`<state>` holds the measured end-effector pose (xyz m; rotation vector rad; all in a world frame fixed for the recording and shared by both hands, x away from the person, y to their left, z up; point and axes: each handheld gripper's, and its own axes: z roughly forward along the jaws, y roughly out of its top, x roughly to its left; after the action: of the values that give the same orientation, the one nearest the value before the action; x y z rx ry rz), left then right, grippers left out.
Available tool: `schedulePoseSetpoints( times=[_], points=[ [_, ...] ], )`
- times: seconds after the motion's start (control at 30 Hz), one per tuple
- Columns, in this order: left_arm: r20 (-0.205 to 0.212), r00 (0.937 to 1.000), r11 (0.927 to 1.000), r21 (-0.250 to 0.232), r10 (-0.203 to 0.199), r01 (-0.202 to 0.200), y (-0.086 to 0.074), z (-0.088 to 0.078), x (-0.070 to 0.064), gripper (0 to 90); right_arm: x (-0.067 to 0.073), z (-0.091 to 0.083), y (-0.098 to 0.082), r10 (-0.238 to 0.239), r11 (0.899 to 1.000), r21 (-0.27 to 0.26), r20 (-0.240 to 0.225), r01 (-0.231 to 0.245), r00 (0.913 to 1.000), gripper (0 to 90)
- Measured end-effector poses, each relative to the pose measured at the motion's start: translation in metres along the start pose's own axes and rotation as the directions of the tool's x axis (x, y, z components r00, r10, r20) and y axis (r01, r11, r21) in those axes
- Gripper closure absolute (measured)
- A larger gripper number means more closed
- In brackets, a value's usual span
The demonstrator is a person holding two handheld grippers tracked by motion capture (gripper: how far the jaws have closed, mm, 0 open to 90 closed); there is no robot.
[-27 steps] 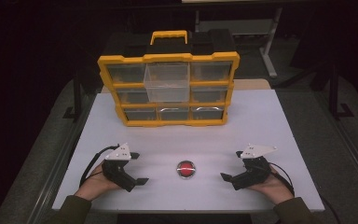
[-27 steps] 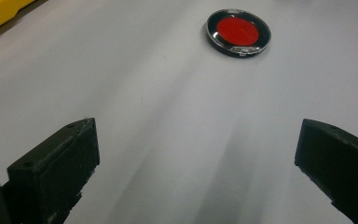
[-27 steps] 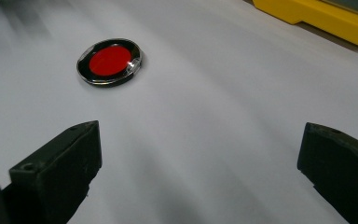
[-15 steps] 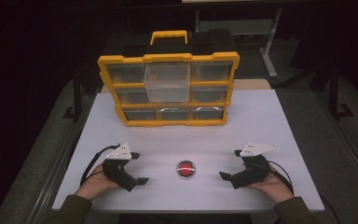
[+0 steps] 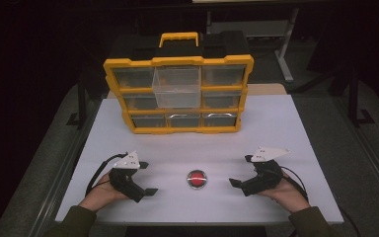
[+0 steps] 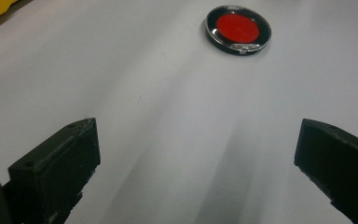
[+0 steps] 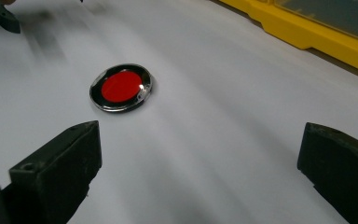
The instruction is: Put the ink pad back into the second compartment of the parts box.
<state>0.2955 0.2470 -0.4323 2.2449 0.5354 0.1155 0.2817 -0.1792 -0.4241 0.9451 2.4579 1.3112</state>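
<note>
A round red disc with a black and silver rim (image 5: pixel 196 178) lies flat on the white table (image 5: pixel 276 128), near its front edge and between my two grippers. My left gripper (image 5: pixel 148 177) rests to the left of the disc, open, its jaws pointing toward it. My right gripper (image 5: pixel 241 171) rests to the right of the disc, also open and aimed at it. From the left gripper view the disc (image 6: pixel 237 29) lies well ahead of the open left gripper (image 6: pixel 198 154). The right gripper view has the disc (image 7: pixel 121 87) ahead and to the left of the open right gripper (image 7: pixel 200 154). Neither gripper holds anything.
A yellow organizer with clear drawers (image 5: pixel 177 129) stands upright at the back of the table, its edge (image 7: pixel 307 32) also in the right gripper view. Its top middle drawer (image 5: pixel 176 88) is pulled out. Bare table lies between the organizer and the grippers. Dark floor surrounds the table.
</note>
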Motion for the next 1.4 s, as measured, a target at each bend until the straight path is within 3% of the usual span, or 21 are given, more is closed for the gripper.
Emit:
schedulePoseSetpoints(
  times=[0.63,1.4],
  points=[
    [-0.007,0.9999,0.9998,-0.019,-0.011,0.01,0.0,-0.001,0.002,0.0,0.001,0.005,0.012,-0.019,1.0,-0.009,-0.008,0.019,0.9998,0.0],
    [0.002,1.0,0.9999,0.011,0.003,-0.003,0.001,0.003,0.003,0.0,0.003,0.012,0.019,-0.035,0.999,0.003,-0.029,0.035,0.999,0.0]
  ],
)
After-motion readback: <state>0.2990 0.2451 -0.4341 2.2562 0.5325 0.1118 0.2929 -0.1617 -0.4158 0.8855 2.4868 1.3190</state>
